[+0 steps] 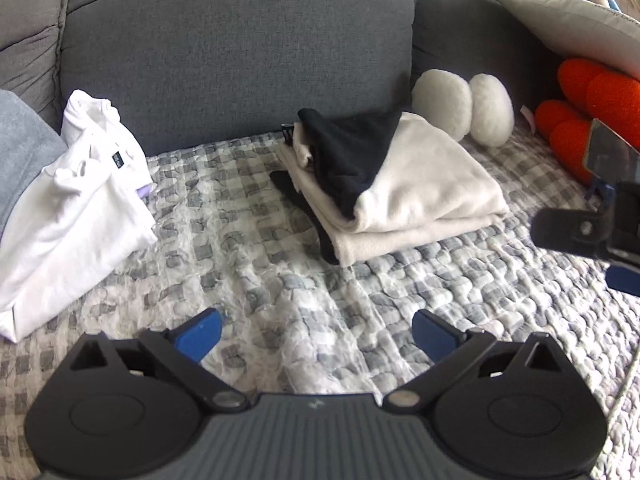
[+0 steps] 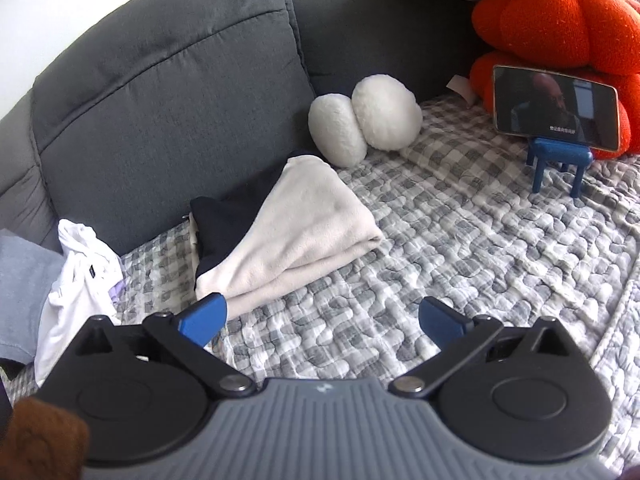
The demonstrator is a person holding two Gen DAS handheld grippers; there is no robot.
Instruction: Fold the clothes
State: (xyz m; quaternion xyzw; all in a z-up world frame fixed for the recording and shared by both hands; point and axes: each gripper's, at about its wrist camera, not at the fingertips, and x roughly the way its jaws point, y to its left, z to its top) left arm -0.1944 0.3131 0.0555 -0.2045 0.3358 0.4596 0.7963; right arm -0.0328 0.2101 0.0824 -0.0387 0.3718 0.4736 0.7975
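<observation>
Nearest to us: left claw [image 1: 316, 334], blue pads spread fully wide, nothing between them, hanging over bare quilt. Right claw [image 2: 322, 322], likewise wide and empty, its left pad just beside the near corner of the folded stack.

Item 1. Sofa [image 1: 240, 40], grey, back cushions behind everything. No obstruction.

Item 2. Quilt [image 1: 280, 280], grey-and-white check, puckered, covering the seat. Risk, as we judge it: a low pinch for a garment could catch the quilt as well and drag it, shifting all that lies on it.

Item 3. Folded stack [image 1: 420, 196], cream cloth with a black garment [image 1: 344, 160] laid across it and black fabric poking out beneath, mid-seat against the back cushion. Appears done. Risk: the right claw stands so near that a careless move would nudge the fold open.

Item 4. White garment [image 1: 72, 200], crumpled, left end of the seat, touching a blue-grey cloth [image 1: 20, 152] at the edge. Likely next to fold. Risk: gripping one layer only leaves it bunched; a lilac scrap showing under it may come along.

Item 5. Orange plush [image 2: 560, 20], right corner, pale pillow [image 1: 580, 24] on top. Well apart.

Item 6. White plush [image 2: 368, 120], two lobes, just behind the stack.

Item 7. Phone [image 2: 556, 108] on blue stand [image 2: 556, 160], right side; a wide sweep of the right claw could topple it.
</observation>
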